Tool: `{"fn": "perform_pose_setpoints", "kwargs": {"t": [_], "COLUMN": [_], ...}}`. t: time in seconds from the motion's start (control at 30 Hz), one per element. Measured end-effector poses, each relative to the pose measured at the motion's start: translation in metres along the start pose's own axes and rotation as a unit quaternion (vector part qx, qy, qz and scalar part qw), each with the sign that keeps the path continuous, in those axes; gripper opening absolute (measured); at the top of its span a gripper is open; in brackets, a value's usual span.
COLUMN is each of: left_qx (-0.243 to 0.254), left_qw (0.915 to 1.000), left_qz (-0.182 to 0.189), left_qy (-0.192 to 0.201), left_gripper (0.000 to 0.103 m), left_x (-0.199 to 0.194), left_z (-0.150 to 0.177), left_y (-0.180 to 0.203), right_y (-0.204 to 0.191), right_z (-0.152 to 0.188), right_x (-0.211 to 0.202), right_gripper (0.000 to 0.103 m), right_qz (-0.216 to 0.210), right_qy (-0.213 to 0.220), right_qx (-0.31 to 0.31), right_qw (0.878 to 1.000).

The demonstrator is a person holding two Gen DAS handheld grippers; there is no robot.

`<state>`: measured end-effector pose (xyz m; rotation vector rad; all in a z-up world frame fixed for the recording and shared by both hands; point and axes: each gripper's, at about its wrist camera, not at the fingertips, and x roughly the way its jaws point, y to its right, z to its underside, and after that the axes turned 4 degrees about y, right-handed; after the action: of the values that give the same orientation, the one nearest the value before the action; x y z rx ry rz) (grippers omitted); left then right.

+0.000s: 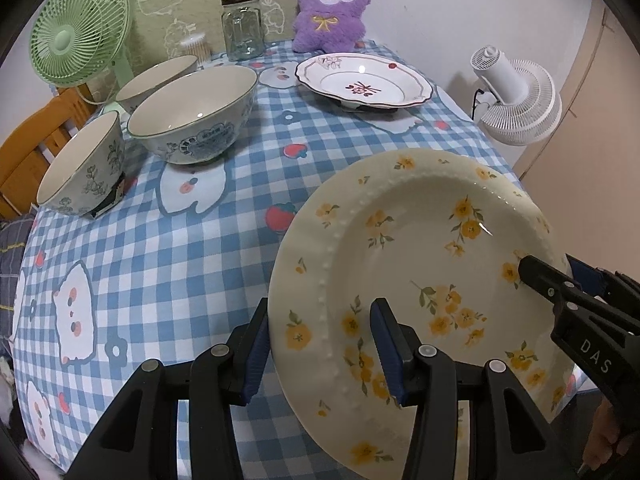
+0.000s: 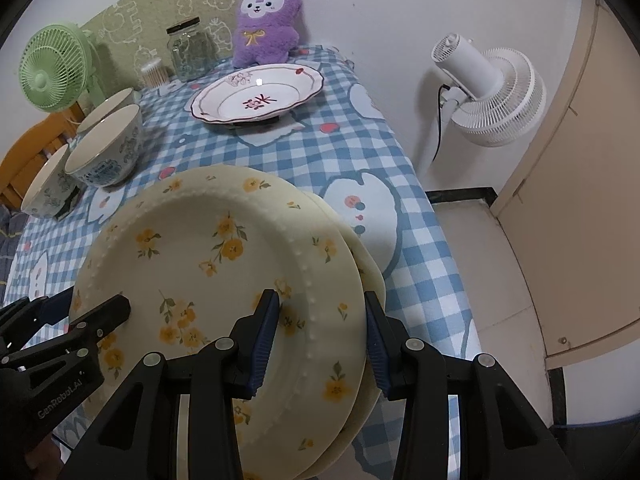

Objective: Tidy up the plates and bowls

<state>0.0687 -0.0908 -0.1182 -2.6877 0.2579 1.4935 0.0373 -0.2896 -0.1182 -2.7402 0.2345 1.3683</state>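
Both hand-held grippers clamp the yellow-flower plate [image 1: 420,280], held above the bench [image 1: 180,260]. Left hand-held gripper [image 1: 324,354] grips its left rim, right hand-held gripper [image 2: 322,344] its right rim, w/ a second plate [image 2: 370,264] stacked under. Ahead-left: three bowls [image 1: 196,116]; ahead: white plate [image 1: 364,82].

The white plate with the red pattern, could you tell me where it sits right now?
The white plate with the red pattern lies at the table's far end in both views, just in front of the purple plush toy, right of the glass jar.
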Motion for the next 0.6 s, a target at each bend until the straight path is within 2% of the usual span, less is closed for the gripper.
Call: {"fn": "perform_pose_setpoints", "kwargs": {"t": [0.6], "left_qx": [0.006], "left_qw": [1.0000], "left_qz": [-0.003], "left_qy": [0.006], "left_gripper": [0.050], "left_x": [0.0024], "left_z": [0.0000], "left_y": [-0.0006], "right_y": [-0.0038], "right_z": [-0.0017], "right_x": [0.0041], "right_gripper": [0.045], "right_qz": [0.007], "right_qy": [-0.007], "right_qx": [-0.010], "right_qw": [1.000]}}
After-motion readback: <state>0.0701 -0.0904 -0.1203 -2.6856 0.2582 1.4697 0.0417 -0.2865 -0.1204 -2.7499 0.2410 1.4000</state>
